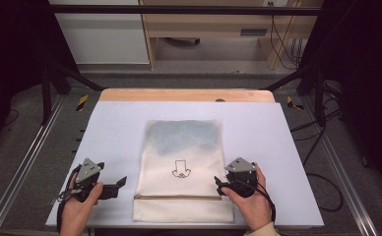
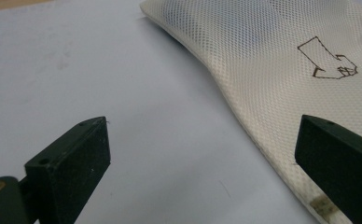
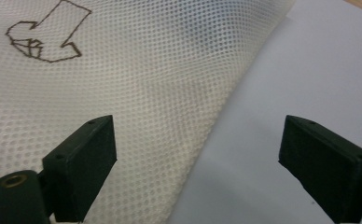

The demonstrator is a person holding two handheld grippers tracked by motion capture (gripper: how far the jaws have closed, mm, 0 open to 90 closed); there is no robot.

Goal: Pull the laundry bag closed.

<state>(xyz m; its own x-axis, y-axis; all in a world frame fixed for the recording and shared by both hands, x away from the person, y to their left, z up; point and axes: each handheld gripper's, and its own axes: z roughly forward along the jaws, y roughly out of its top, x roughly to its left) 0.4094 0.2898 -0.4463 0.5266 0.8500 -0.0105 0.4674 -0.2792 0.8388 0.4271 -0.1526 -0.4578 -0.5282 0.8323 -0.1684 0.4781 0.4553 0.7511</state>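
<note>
A cream mesh bag (image 1: 179, 162) lies flat on the pale blue table mat (image 1: 115, 123). It bears a drawn arrow (image 1: 181, 168), a zipper (image 1: 179, 197) runs near its front end, and something blue-grey shows through its far half. My left gripper (image 1: 119, 187) sits just left of the bag, jaws open. In the left gripper view the bag's edge (image 2: 263, 93) runs under one jaw of the left gripper (image 2: 202, 154). My right gripper (image 1: 219, 185) rests at the bag's right edge, open. The right gripper view shows that edge (image 3: 170, 93) passing between the spread jaws of the right gripper (image 3: 198, 154).
A wooden strip (image 1: 184, 95) borders the mat's far side. Black frame posts (image 1: 46, 88) stand at both back corners, and cables (image 1: 322, 147) trail over the floor at the right. Bare mat lies on both sides of the bag.
</note>
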